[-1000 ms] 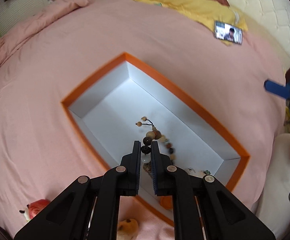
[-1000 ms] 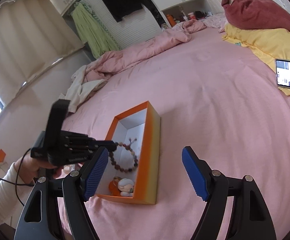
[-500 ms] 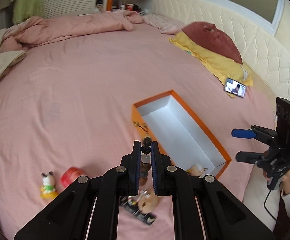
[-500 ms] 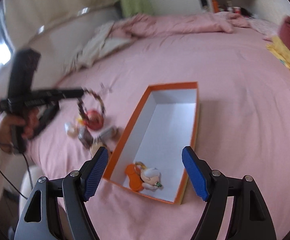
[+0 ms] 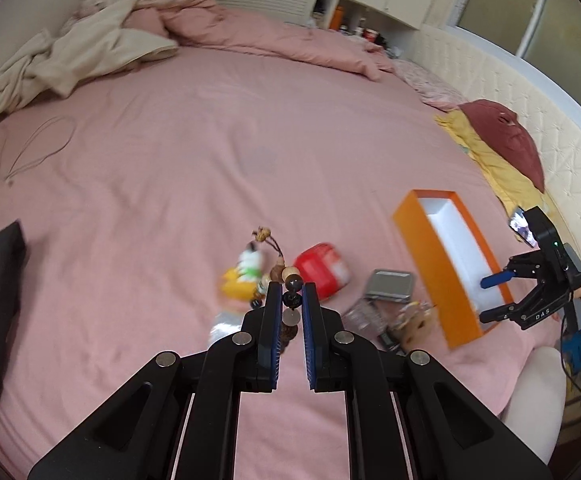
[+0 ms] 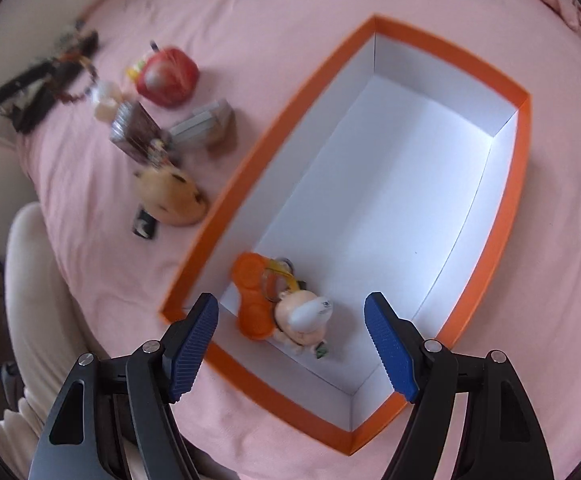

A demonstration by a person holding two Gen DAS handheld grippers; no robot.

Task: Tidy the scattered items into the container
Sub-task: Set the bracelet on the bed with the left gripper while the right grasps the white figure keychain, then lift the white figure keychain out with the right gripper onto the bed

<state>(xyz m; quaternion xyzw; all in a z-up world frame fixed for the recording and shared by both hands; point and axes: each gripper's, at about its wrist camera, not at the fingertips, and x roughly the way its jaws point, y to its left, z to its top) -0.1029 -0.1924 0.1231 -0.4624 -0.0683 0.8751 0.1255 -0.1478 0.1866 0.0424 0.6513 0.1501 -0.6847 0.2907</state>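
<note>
Bead bracelet (image 5: 289, 280): a string of brown, tan and dark round beads with a knotted tassel end at 11 o'clock; it hangs above the pink bed (image 5: 170, 152), outside the box.
Left claw (image 5: 291, 300): narrow, pinched on the bead bracelet, one dark bead caught between the blue pads.
Right claw (image 6: 292, 334): wide, nothing between its pads, held above the near end of the box.
Orange box (image 6: 522, 184): long, white inside, lying on the bed; in the left wrist view it sits at 3 o'clock from the bracelet, well apart.
Box contents: an orange flat toy (image 6: 252, 294) and a pale figurine (image 6: 302, 316), touching, in the near corner at 6 o'clock.
Loose items on the bed: a red round toy (image 5: 322, 270), a yellow-and-white figure (image 5: 242, 276) (blurred), a grey tin (image 5: 390, 286) and a tan spotted plush (image 6: 170, 196) just beside the box's left wall.
</note>
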